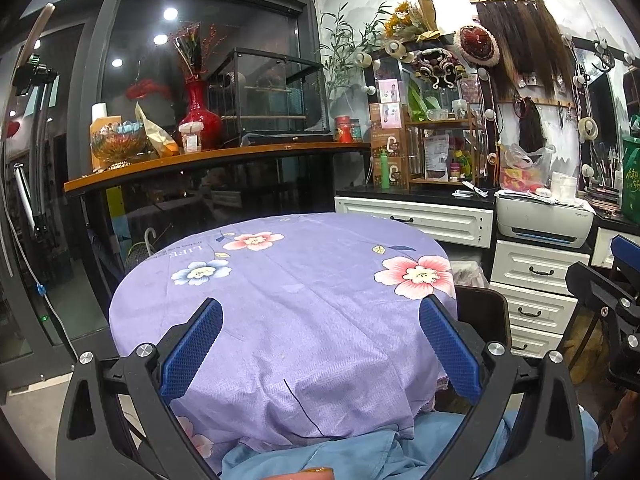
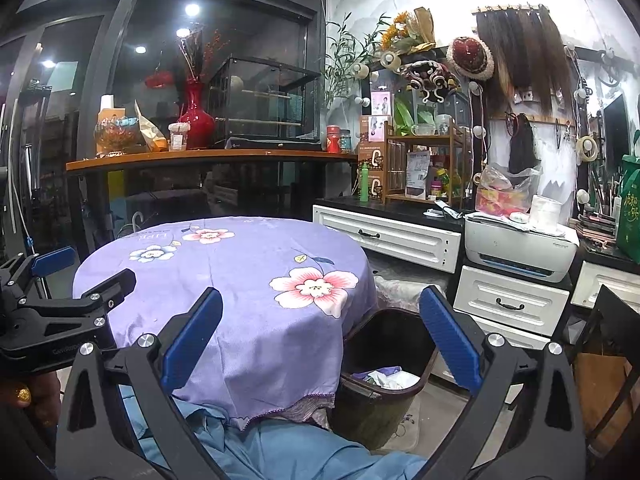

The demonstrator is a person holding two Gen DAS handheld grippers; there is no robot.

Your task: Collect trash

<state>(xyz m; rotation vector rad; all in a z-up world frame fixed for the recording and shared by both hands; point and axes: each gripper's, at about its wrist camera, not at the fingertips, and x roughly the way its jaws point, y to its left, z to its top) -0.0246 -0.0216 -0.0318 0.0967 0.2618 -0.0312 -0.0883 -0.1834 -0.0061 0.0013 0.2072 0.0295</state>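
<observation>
- Cluttered shop-like rm: glass front behind, vanity w/ white drawers [image 2: 404, 240] and printer [image 2: 520, 252] on the right.
- Round table w/ purple floral cloth [image 1: 288, 300] looks bare, no trash visible on top, so prob. the job's near done.
- Dark bin [image 2: 384, 376] just beside table edge, within reach; crumpled paper/trash [image 2: 390, 380] inside.
- Left gripper [image 1: 320, 344] over cloth, jaws wide apart, holding nothing.
- Right gripper [image 2: 320, 340] likewise spread, empty, bin between its fingers in view.
- Blue-clothed lap [image 2: 300, 452] crowds near edge.
</observation>
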